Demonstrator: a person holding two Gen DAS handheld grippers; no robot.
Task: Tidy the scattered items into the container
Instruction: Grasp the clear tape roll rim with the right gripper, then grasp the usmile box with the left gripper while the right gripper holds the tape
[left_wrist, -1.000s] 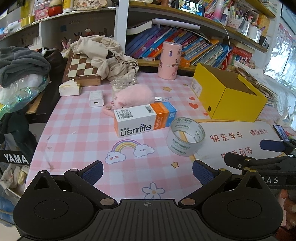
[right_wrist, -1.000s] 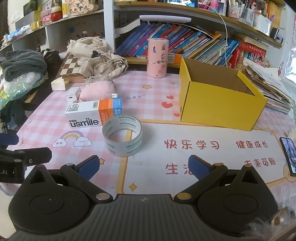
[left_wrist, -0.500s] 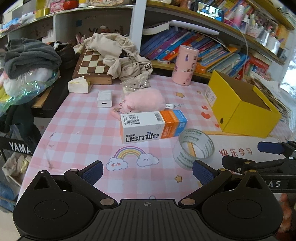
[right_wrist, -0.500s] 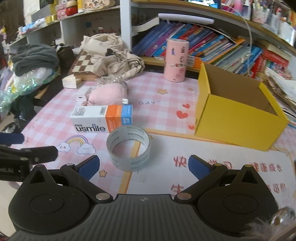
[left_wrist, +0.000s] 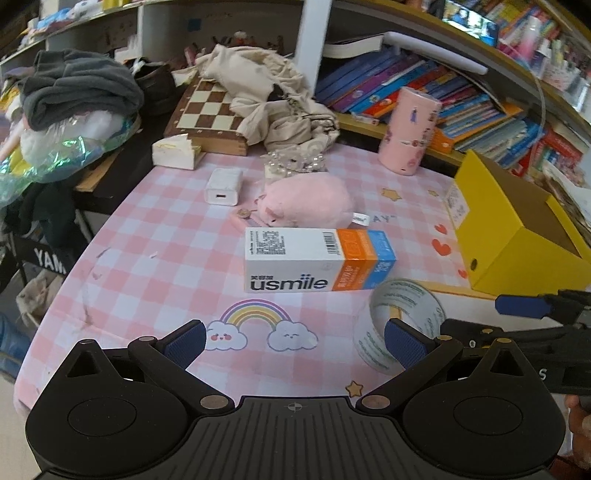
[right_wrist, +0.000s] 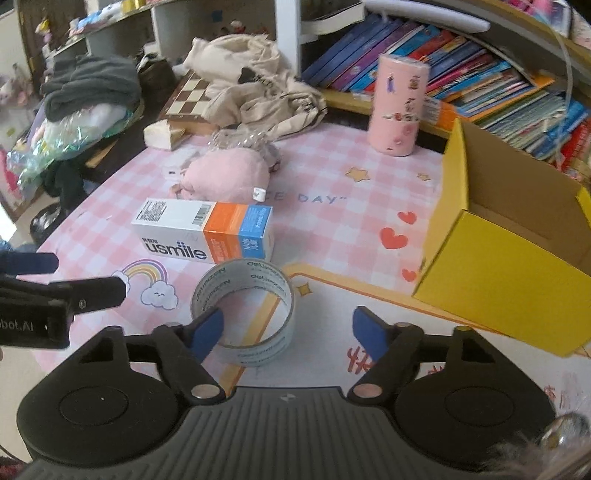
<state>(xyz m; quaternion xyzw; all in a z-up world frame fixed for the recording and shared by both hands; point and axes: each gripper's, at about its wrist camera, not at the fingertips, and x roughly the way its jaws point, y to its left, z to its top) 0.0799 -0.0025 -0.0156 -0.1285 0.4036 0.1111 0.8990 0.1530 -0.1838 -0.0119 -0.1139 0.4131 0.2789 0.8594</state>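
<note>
- right gripper (right_wrist: 288, 332): blue-padded jaws closing, left finger inside the clear tape roll (right_wrist: 245, 306), right finger outside it; pads not pressing yet
- left gripper (left_wrist: 293, 341): jaws spread wide, holding nothing, above the pink checked tablecloth (left_wrist: 166, 266)
- tape roll stands on edge, just in front of the white-orange-blue usmile carton (right_wrist: 207, 234)
- pink plush toy (right_wrist: 225, 175) behind carton
- open yellow cardboard box (right_wrist: 509, 266) to the right, apart from the tape

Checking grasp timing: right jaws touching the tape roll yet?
Cannot tell. Right wrist view: right gripper jaws closing around the tape roll; left finger overlaps its rim, no clear gap.
</note>
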